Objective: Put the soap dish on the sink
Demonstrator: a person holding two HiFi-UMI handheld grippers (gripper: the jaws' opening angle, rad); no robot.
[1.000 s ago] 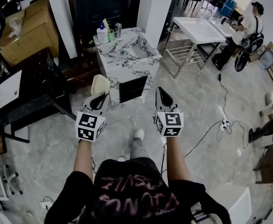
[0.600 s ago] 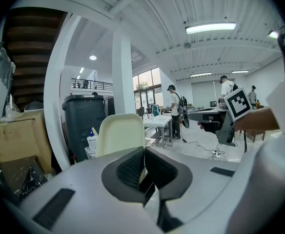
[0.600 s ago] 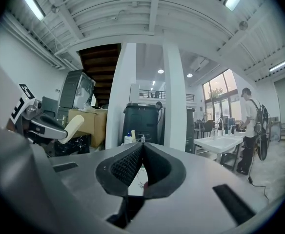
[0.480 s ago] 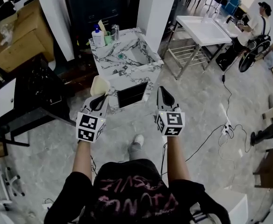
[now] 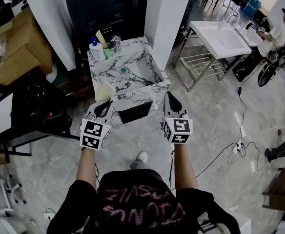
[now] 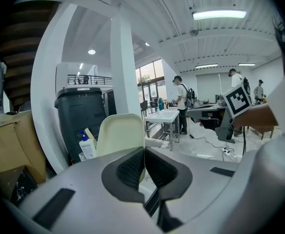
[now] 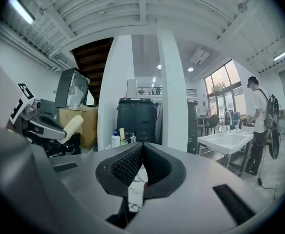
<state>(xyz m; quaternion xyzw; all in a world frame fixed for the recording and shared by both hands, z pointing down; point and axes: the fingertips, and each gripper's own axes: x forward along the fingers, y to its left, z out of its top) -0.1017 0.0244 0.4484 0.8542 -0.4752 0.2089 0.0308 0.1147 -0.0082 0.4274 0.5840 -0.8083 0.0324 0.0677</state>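
left gripper (image 5: 105, 103) pinches rounded cream soap dish (image 5: 104, 89); right gripper (image 5: 168, 96) pressed together; veined marble sink (image 5: 111, 75) ahead

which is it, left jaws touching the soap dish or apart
Touching. The left gripper view shows the left gripper with jaws shut on the soap dish.

Ahead of me: marbled white-and-grey stone desk (image 5: 105, 76), a basin (image 5: 135, 68) sunk in its middle, small teal drain plug (image 5: 124, 70) at the bottom. Along the far edge, close together: white pump bottle with blue top (image 5: 94, 49), pale green cup (image 5: 107, 51), chrome tap (image 5: 115, 42). Near rim of the top bare. Desk stands on a grey mottled tile floor (image 5: 208, 113); a white power strip with trailing dark cable (image 5: 238, 147) lies on it, well off to my right.
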